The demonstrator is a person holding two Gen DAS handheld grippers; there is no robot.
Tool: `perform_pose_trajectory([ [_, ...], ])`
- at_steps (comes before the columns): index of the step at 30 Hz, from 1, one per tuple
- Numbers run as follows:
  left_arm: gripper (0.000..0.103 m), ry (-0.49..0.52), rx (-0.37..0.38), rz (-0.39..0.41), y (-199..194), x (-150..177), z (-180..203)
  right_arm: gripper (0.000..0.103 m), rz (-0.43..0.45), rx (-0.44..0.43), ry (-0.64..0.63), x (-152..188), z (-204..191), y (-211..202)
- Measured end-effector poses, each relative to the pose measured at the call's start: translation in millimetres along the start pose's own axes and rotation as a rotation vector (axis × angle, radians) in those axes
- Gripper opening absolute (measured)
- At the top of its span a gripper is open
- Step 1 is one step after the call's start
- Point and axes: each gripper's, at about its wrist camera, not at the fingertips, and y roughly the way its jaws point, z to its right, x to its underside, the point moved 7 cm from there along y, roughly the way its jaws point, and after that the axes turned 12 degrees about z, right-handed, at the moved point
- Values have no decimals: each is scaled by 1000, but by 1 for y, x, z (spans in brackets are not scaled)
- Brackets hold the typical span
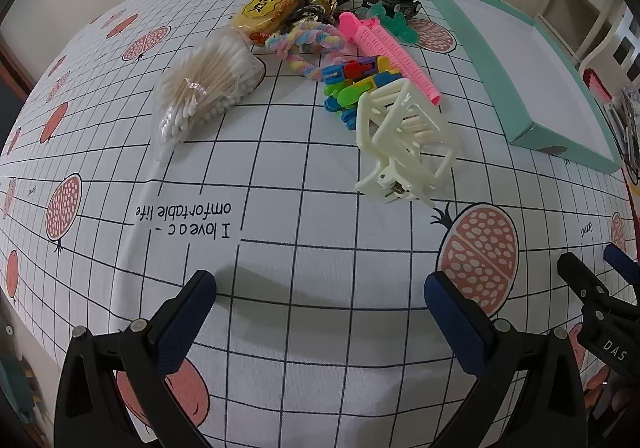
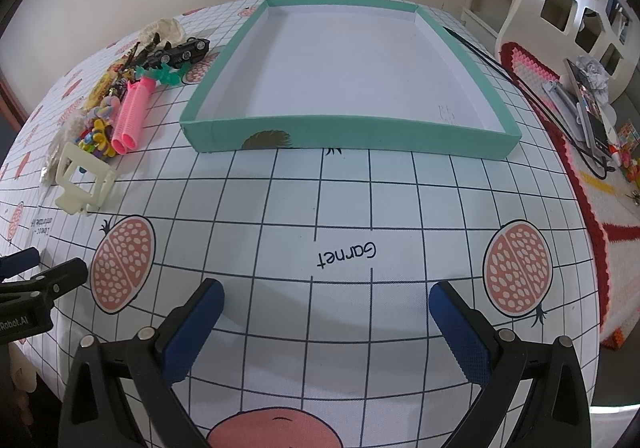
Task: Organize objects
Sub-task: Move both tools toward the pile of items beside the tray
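Both the left hand-held gripper (image 1: 320, 284) and right hand-held gripper (image 2: 326, 294) hover low over the surface (image 2: 320, 208), fingers spread wide, gripping nothing. The checked cloth bears fruit prints. The teal tray (image 2: 348, 134) sits bare; the hair clip (image 1: 404, 140), cotton swabs (image 1: 208, 84) and clutter lie just left of it.

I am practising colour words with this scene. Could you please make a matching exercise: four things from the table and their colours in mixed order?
Things:
1. hair claw clip
2. hair rollers
3. shallow box
4. toy car

Colours:
a. black
b. teal
c. cream
d. pink

Pairs: 1-c, 2-d, 3-b, 4-a
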Motion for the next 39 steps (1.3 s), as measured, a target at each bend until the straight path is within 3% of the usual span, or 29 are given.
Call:
perform_pose_trajectory([
  [11,103,-6,-3,2,2,0,3,103,0,-8,-9,-9,4,3],
  [16,103,-91,16,27,-5,-9,-11,103,-13,-22,8,-20,3,6],
  [19,103,-141,11,56,-15,-20,-23,103,29,-46,2,-38,-6,1],
  [26,103,-237,-32,114,-36,-54,-61,103,148,-154,-93,-91,-61,-13],
  [28,103,-263,-44,106,-33,-65,-69,103,161,-175,-125,-85,-79,-21],
  [39,103,-341,-54,20,4,-87,-92,103,109,-299,-233,-85,-140,-7],
])
